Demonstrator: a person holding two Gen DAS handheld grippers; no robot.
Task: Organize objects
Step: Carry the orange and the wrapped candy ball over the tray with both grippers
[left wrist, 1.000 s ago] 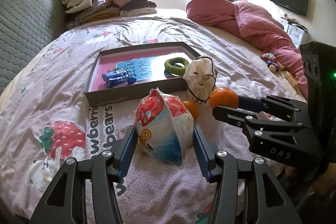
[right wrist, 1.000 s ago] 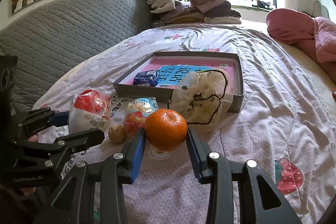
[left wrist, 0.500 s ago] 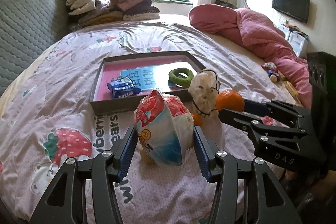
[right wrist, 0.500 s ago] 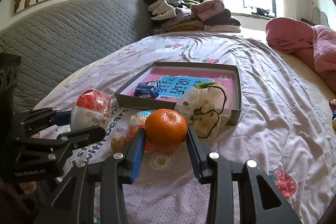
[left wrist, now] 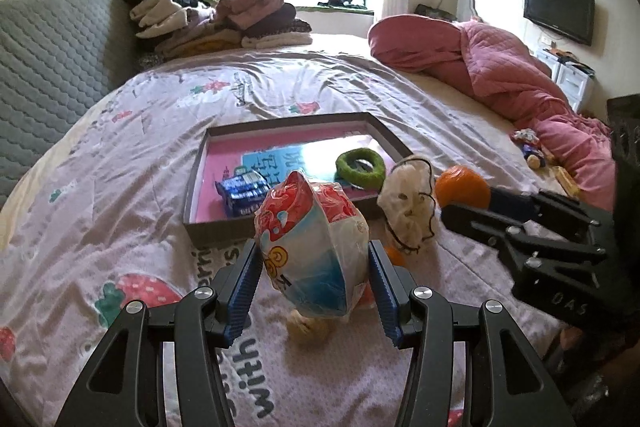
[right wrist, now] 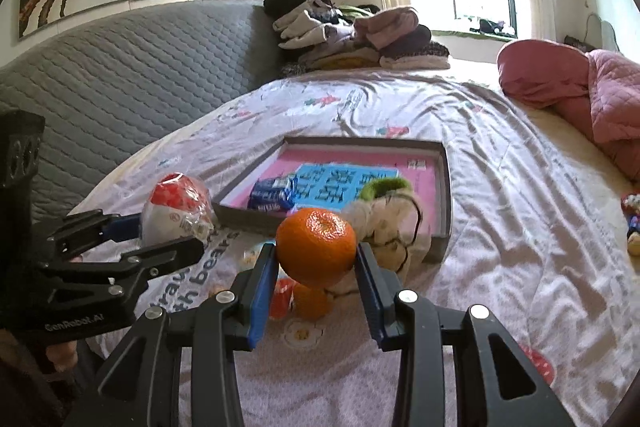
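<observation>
Above a strawberry-print bedsheet [left wrist: 100,227], the left gripper [left wrist: 316,279] clamps a plastic-wrapped snack bowl [left wrist: 312,243] while the right gripper [right wrist: 316,267] pinches a mandarin orange [right wrist: 316,247], both lifted clear of the bed. Just ahead lies the shallow grey tray [left wrist: 224,223], holding a blue wafer packet [left wrist: 242,189] and a green ring [left wrist: 360,167]; a white cloth pouch [left wrist: 408,211] leans at its near edge. A smaller orange [right wrist: 312,301] sits below. The carrying step appears underway; next, each load likely needs moving forward over the tray rim and lowering onto bare pink floor before release.
</observation>
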